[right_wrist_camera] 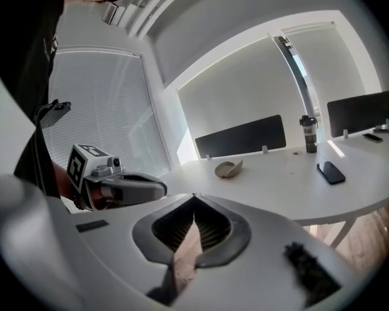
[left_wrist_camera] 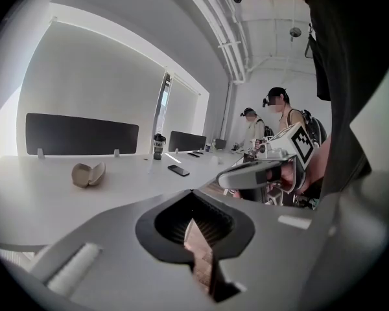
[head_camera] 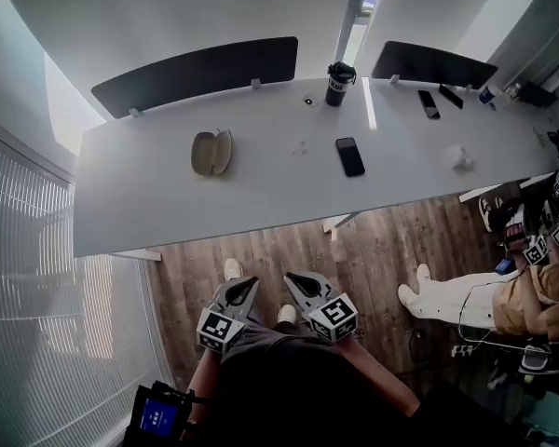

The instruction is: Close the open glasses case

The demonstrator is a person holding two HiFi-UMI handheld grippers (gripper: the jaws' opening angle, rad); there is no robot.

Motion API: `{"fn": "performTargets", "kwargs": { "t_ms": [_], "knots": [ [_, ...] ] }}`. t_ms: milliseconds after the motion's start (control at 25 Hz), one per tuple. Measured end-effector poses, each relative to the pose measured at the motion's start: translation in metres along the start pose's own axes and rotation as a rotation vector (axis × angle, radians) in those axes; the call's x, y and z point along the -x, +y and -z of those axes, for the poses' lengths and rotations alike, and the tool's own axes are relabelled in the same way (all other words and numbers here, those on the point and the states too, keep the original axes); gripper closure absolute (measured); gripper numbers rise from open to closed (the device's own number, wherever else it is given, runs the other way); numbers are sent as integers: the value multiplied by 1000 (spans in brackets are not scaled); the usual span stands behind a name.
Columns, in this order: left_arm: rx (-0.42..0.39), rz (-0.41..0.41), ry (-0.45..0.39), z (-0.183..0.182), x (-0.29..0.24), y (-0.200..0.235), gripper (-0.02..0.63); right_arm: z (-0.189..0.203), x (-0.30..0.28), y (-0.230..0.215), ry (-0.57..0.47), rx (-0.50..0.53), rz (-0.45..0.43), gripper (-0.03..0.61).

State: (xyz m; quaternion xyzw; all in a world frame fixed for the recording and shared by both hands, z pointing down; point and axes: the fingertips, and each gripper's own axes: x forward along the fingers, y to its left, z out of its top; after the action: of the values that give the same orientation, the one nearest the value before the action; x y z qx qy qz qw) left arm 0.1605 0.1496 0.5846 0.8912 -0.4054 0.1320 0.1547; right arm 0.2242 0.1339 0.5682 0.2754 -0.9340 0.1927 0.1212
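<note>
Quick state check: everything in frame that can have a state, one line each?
glasses case: open, halves splayed, lying on the desk, untouched
left gripper: jaws shut, empty, held low, short of the desk
right gripper: jaws shut, empty, held low beside the left
black phone: lying flat, screen dark
bottle: upright, lid on

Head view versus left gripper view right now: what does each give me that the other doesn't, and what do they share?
Head view only: the left gripper seen from outside, held low beside the person's white shoes, well short of the table. Left gripper view only: that gripper's jaws together with nothing between them, and two other people upright with head-mounted gear. Both: the open glasses case, the black phone, the dark bottle and the right gripper.
</note>
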Motion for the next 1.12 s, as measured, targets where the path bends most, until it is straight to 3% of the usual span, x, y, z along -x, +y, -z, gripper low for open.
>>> {"fn": "performTargets", "kwargs": {
  "t_ms": [440,1120],
  "knots": [
    [4,-34,6,-12,-8,72,606,-25,-54,-17,58,23,-1,572],
    [88,-59,-11,-17,11,196,606,-64,-172,-5,126,45,-24,572]
  ]
}}
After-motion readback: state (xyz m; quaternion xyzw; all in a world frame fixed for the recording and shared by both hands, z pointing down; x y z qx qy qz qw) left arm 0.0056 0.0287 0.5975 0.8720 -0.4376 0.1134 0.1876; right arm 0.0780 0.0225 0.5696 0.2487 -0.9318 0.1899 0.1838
